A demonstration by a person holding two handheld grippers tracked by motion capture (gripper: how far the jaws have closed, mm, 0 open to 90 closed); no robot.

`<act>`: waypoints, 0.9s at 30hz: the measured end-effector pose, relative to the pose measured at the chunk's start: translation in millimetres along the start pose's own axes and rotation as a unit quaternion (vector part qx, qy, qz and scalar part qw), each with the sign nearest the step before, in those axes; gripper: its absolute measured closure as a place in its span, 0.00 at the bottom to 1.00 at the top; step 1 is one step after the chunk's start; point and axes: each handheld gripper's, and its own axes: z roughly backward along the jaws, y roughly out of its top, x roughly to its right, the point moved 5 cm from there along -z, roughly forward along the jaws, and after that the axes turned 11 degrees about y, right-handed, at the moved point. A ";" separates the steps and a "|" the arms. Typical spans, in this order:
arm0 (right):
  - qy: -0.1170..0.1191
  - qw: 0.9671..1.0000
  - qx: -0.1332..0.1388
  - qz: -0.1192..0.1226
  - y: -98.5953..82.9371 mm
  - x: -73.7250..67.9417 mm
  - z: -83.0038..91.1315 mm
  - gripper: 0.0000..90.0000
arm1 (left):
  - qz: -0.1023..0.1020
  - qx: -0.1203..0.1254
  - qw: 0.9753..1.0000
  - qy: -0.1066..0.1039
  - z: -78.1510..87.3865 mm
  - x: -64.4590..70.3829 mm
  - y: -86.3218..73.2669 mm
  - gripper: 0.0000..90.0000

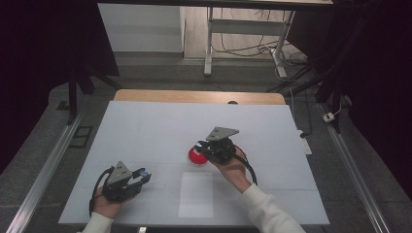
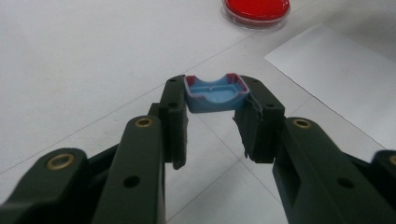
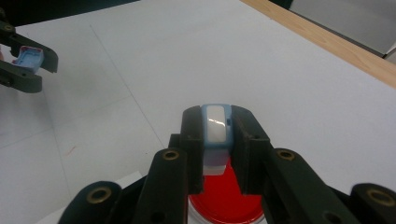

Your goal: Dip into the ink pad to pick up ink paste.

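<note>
Red ink pad [image 3: 224, 198] sits under my right gripper [image 3: 216, 135], clamped on the blue stamp [image 3: 216, 133] for inking; my left gripper [image 2: 212, 112] pinches its cap [image 2: 215, 93] aside

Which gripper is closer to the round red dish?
Right. The right gripper, shut on a blue and white piece, is directly over the red dish. The left gripper, shut on a blue cap, is off to the dish's left, nearer the person.

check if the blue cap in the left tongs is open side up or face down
Open side up: the left tongs pinch the blue cap by its ends, its hollow inside facing upward.
</note>
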 end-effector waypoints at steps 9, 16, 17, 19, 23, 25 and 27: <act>0.008 1.000 0.000 0.000 1.0 -4.6 1.3 0.84 | 0.000 0.000 1.000 0.000 0.0 0.2 0.1 0.71; 0.012 1.000 0.003 -0.002 0.7 -6.4 3.4 0.84 | 0.000 0.001 1.000 0.000 0.2 0.5 0.4 0.71; 0.012 1.000 0.003 -0.002 0.5 -6.8 3.5 0.84 | 0.000 0.001 1.000 0.000 0.3 0.5 0.4 0.71; 0.013 1.000 0.005 -0.002 0.1 -7.2 3.6 0.84 | 0.001 0.001 1.000 0.000 0.4 0.4 0.5 0.71; 0.013 1.000 0.002 -0.002 -0.7 -8.2 4.9 0.84 | 0.001 0.002 1.000 -0.001 0.3 0.4 0.7 0.71; 0.014 1.000 0.002 -0.003 -0.9 -8.7 5.6 0.84 | 0.001 0.002 1.000 -0.001 0.4 0.4 0.9 0.71; 0.015 1.000 0.004 -0.004 -1.2 -9.1 6.3 0.84 | 0.001 0.002 1.000 -0.001 0.4 0.5 0.9 0.71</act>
